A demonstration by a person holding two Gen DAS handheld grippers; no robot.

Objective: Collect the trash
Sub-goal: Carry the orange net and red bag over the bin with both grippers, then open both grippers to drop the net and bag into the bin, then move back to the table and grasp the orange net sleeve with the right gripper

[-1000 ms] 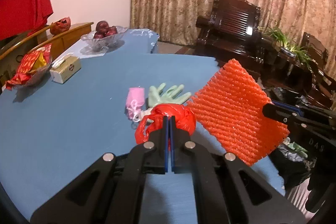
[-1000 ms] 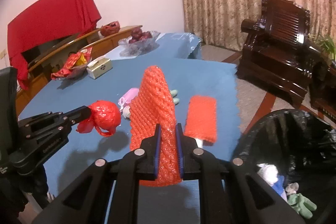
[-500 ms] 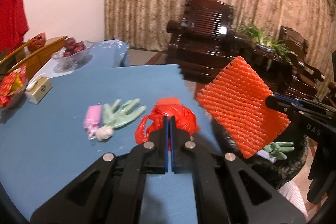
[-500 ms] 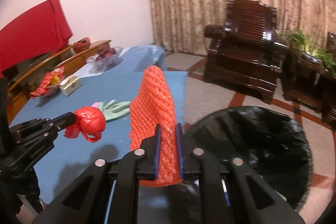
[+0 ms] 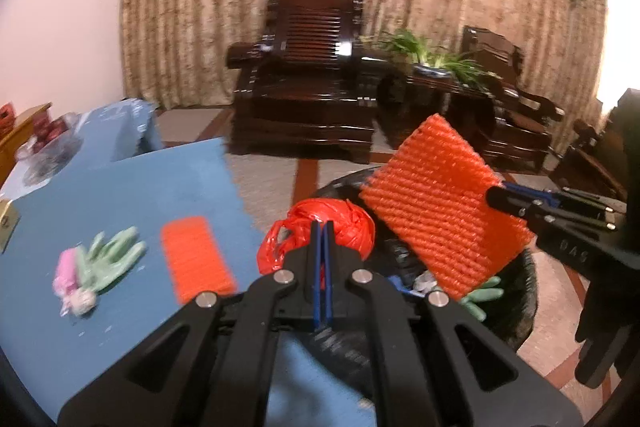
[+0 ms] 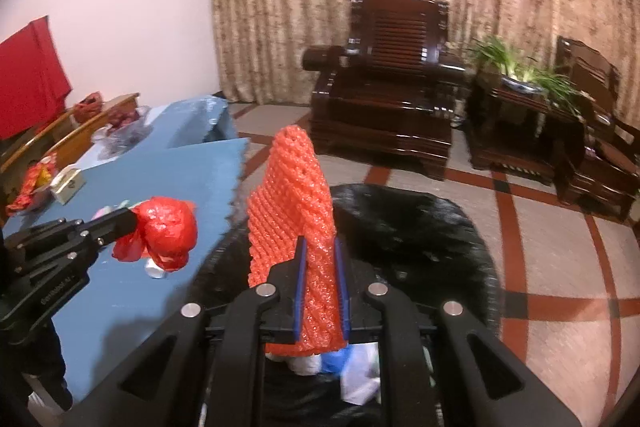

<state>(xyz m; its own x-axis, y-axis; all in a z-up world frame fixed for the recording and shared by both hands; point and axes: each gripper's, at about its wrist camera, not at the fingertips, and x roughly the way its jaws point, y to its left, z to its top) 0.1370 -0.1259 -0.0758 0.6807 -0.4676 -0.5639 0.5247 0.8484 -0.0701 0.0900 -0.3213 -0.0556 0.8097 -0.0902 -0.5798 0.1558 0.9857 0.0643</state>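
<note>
My left gripper (image 5: 322,227) is shut on a crumpled red plastic bag (image 5: 352,223), held at the table's right edge beside the bin; it also shows in the right wrist view (image 6: 170,231). My right gripper (image 6: 320,247) is shut on an orange foam net sheet (image 6: 294,203), held above the black-lined trash bin (image 6: 416,223). The sheet also shows in the left wrist view (image 5: 444,211), over the bin (image 5: 520,291). On the blue table (image 5: 120,195) lie a second orange foam net (image 5: 196,259), a green glove (image 5: 110,259) and a pink wad (image 5: 66,273).
The bin holds a green glove (image 5: 482,297) and white and blue scraps (image 6: 352,363). Dark wooden armchairs (image 6: 384,83) and a plant stand (image 6: 520,99) are behind, on the tiled floor. A fruit bowl (image 6: 120,131), small box (image 6: 68,183) and snack dish (image 6: 34,183) sit far left.
Both grippers have swung right, from over the table to the bin, carrying the red bag and the orange net with them. The trash left on the table has stayed put.
</note>
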